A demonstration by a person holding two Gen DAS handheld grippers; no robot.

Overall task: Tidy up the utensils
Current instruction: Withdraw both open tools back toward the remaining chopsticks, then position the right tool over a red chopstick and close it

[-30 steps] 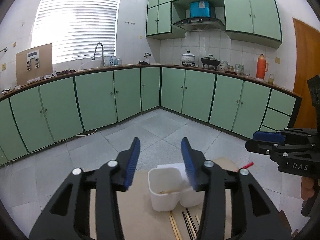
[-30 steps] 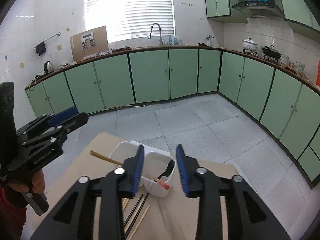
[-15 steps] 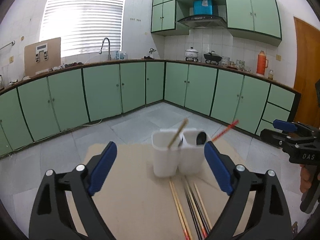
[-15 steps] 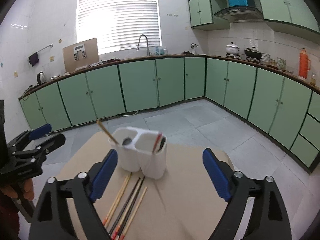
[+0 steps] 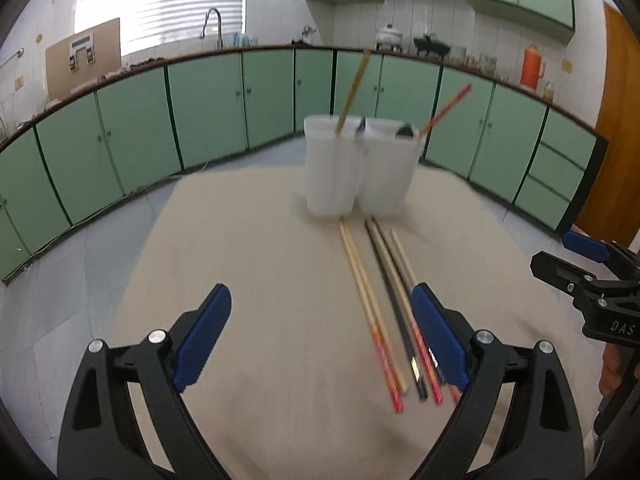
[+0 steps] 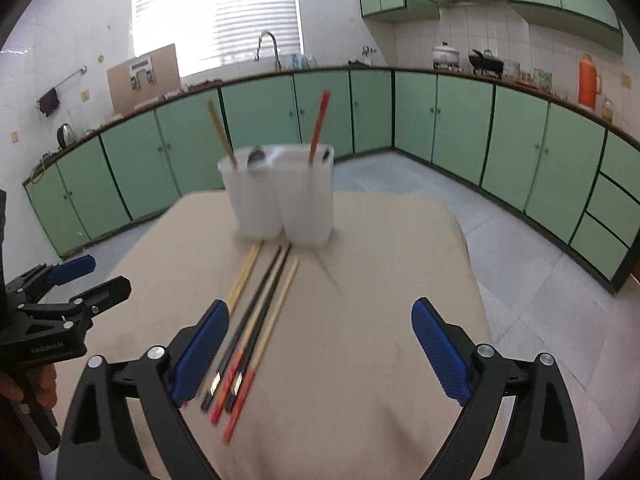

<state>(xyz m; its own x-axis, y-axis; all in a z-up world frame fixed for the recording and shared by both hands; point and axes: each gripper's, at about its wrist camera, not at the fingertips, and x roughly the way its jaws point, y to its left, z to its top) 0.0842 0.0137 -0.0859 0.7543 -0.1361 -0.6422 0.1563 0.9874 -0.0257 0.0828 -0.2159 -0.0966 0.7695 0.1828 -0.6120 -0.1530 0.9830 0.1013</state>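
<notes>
A white two-compartment utensil holder (image 5: 360,168) (image 6: 280,196) stands at the far end of a beige table (image 5: 260,280) (image 6: 380,280). One compartment holds a tan chopstick (image 5: 352,92) and a spoon, the other a red chopstick (image 6: 319,124) and a dark utensil. Several loose chopsticks (image 5: 384,300) (image 6: 256,312) lie side by side in front of it. My left gripper (image 5: 320,336) is open and empty, low over the table, its right finger beside the chopsticks. My right gripper (image 6: 320,348) is open and empty, its left finger beside the chopsticks.
Green floor cabinets (image 5: 200,112) run along the walls behind the table, with a sink, pots and an orange thermos (image 6: 588,80) on the counter. A wooden door (image 5: 624,120) is at the right. The tiled floor (image 6: 540,260) surrounds the table.
Both grippers have opened wide and dropped from above the holder to low over the near table. The holder now stands farther ahead and the loose chopsticks lie between the fingers.
</notes>
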